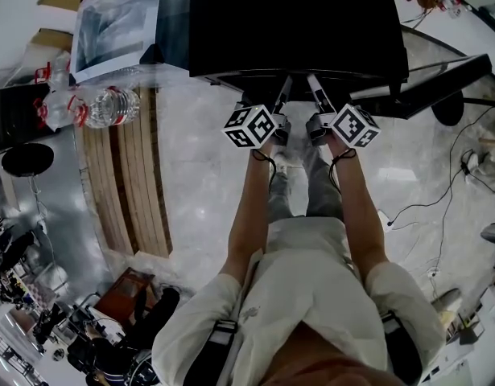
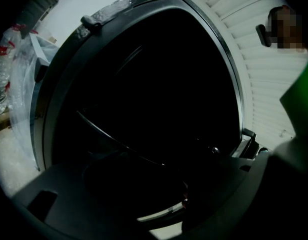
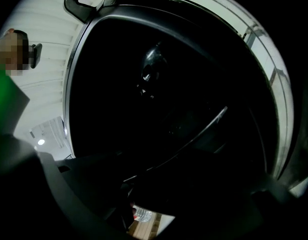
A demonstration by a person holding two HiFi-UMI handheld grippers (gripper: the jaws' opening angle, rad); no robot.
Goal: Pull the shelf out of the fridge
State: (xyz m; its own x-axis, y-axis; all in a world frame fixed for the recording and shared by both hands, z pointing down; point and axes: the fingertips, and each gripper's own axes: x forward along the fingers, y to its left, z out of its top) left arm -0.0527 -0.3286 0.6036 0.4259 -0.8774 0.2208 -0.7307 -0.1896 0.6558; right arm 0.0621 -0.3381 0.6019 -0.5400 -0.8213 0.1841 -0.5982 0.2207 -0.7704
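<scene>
The black fridge (image 1: 295, 22) fills the top of the head view, and both arms reach under its top edge. My left gripper (image 1: 281, 95) and right gripper (image 1: 318, 95) point side by side into the opening, with their tips hidden inside. In the left gripper view the interior is nearly black; the shelf (image 2: 118, 141) shows only as a thin bright front edge that slants down toward the jaws. The right gripper view shows the same shelf (image 3: 194, 136) edge running down to its jaws. In both views the jaws are dark shapes, so how they stand is unclear.
Water bottles (image 1: 110, 107) lie on wooden planks (image 1: 126, 183) left of the fridge, near a plastic-wrapped box (image 1: 114, 22). A dark panel (image 1: 440, 83) juts out at the fridge's right. Cables (image 1: 440, 191) trail over the pale floor on the right.
</scene>
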